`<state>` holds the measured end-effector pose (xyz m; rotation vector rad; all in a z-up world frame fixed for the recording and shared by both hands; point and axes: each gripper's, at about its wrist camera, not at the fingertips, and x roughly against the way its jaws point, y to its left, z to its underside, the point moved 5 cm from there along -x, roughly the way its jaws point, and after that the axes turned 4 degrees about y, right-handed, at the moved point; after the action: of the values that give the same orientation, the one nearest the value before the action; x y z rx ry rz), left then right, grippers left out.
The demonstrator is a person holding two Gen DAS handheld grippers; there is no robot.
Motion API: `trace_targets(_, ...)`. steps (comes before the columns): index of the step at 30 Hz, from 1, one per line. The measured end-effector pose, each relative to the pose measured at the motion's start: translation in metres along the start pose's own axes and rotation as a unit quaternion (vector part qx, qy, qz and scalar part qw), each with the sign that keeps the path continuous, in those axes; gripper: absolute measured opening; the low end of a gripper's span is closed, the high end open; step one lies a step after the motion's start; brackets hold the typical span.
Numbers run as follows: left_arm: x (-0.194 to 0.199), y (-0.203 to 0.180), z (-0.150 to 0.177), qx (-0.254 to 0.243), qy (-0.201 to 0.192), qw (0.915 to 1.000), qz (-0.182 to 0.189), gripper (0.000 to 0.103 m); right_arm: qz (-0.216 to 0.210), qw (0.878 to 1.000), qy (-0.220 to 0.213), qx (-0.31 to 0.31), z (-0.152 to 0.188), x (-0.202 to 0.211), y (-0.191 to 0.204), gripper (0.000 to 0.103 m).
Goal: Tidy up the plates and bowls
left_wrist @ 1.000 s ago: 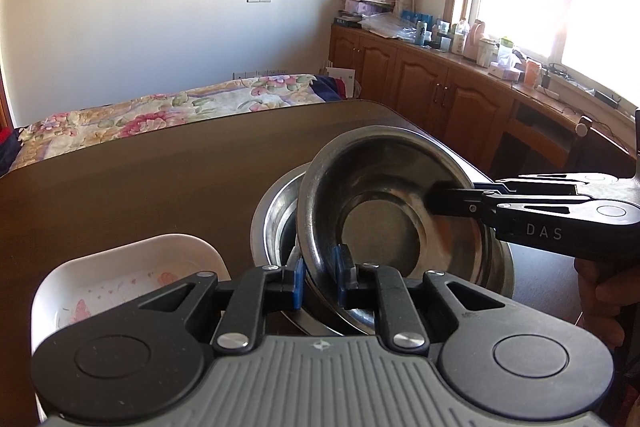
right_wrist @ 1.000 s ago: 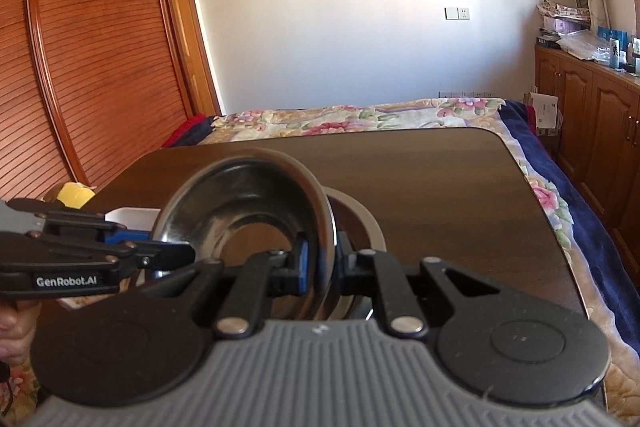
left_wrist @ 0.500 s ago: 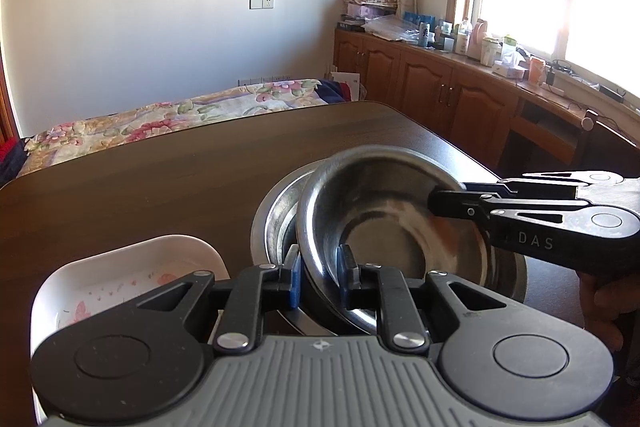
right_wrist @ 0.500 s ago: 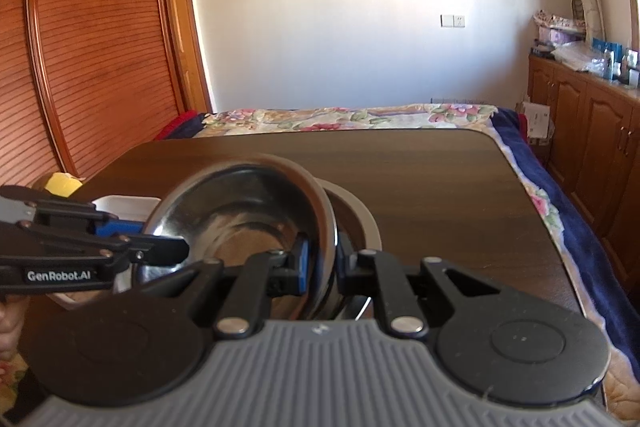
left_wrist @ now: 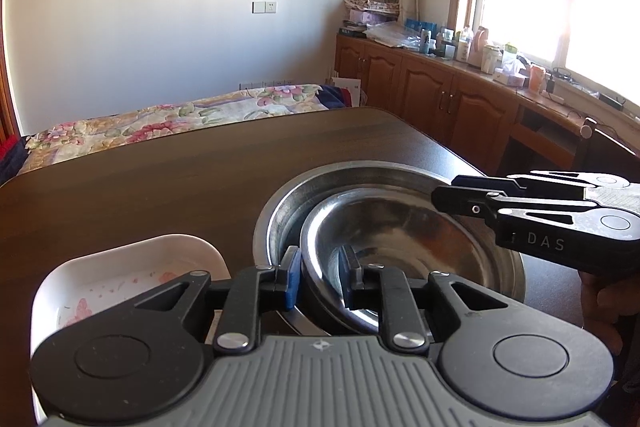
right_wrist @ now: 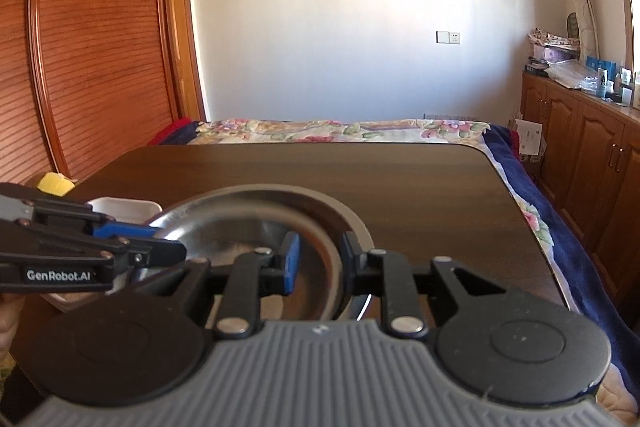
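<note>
A small steel bowl (left_wrist: 404, 247) lies nested in a larger steel bowl (left_wrist: 332, 183) on the dark wooden table (left_wrist: 180, 187). My left gripper (left_wrist: 319, 281) straddles the small bowl's near rim with its jaws parted. My right gripper (right_wrist: 316, 261) straddles the opposite rim, jaws parted too; it shows from the side in the left wrist view (left_wrist: 444, 193). In the right wrist view the small bowl (right_wrist: 240, 227) sits inside the large one (right_wrist: 320, 201), and the left gripper (right_wrist: 176, 247) reaches in from the left. A white rectangular dish (left_wrist: 120, 267) stands left of the bowls.
The white dish also shows in the right wrist view (right_wrist: 124, 207). A bed with a floral cover (right_wrist: 340, 131) lies beyond the table's far edge. Wooden cabinets (left_wrist: 460, 99) with bottles on top run along the right wall. A yellow object (right_wrist: 54, 183) sits off the table's left.
The small bowl was held tilted up by both grippers; it has come down flat into the large bowl, and both grippers' jaws have widened off its rim.
</note>
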<state>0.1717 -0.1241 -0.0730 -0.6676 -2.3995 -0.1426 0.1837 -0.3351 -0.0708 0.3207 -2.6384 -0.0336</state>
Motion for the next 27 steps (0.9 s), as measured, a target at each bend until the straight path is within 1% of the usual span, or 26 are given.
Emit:
trace_targets(1,0.002,0.000,0.000,0.002,-0.003,1.0000,0.002,0.022,0.001,1.000,-0.004,0.000,0.000,0.002,0.000,0.025)
trace_targets(2,0.004,0.000,0.001,0.004,-0.006,1.0000,0.004,0.025,0.003,1.000,-0.008,0.000,0.000,0.003,-0.001,0.025)
trace_targets(4,0.007,0.000,0.001,0.006,-0.012,0.9999,0.004,0.026,0.006,1.000,-0.016,-0.001,-0.001,0.006,-0.002,0.025)
trace_targets(5,0.008,0.000,0.001,0.004,-0.017,0.9998,0.001,0.027,0.007,1.000,-0.021,-0.001,-0.001,0.008,-0.002,0.028)
trace_targets(6,0.009,-0.001,0.000,0.003,-0.022,0.9998,-0.002,0.031,0.009,1.000,-0.028,-0.001,-0.001,0.010,-0.003,0.032)
trace_targets(7,0.010,-0.003,-0.001,0.003,-0.028,0.9996,-0.004,0.037,0.011,0.999,-0.034,-0.002,-0.001,0.012,-0.004,0.034)
trace_targets(11,0.012,-0.002,0.004,0.016,-0.054,0.9984,-0.009,0.048,0.018,0.998,-0.054,-0.002,0.001,0.014,-0.007,0.042)
trace_targets(12,0.012,-0.002,0.005,0.018,-0.062,0.9979,-0.012,0.054,0.019,0.998,-0.057,-0.003,0.003,0.013,-0.008,0.043)
trace_targets(13,0.012,-0.003,0.006,0.018,-0.069,0.9973,-0.016,0.062,0.020,0.998,-0.060,-0.005,0.004,0.012,-0.009,0.044)
trace_targets(15,0.011,-0.004,0.008,0.017,-0.083,0.9960,-0.029,0.072,0.021,0.998,-0.063,-0.009,0.007,0.009,-0.011,0.054)
trace_targets(16,0.010,-0.004,0.008,0.017,-0.086,0.9956,-0.034,0.075,0.020,0.998,-0.063,-0.011,0.008,0.007,-0.012,0.056)
trace_targets(19,0.006,-0.004,0.013,0.022,-0.087,0.9953,-0.038,0.075,0.019,0.998,-0.060,-0.015,0.011,0.003,-0.013,0.058)
trace_targets(21,0.004,-0.004,0.017,0.025,-0.086,0.9952,-0.039,0.075,0.020,0.998,-0.060,-0.012,0.014,0.003,-0.011,0.062)
trace_targets(24,0.002,-0.002,0.020,0.036,-0.080,0.9956,-0.034,0.074,0.018,0.998,-0.058,-0.016,0.019,0.001,-0.009,0.065)
trace_targets(25,0.001,-0.001,0.021,0.039,-0.077,0.9957,-0.032,0.072,0.016,0.998,-0.056,-0.018,0.021,0.001,-0.009,0.065)
trace_targets(27,-0.001,0.000,0.022,0.042,-0.073,0.9959,-0.034,0.063,0.017,0.998,-0.058,-0.018,0.022,0.002,-0.008,0.065)
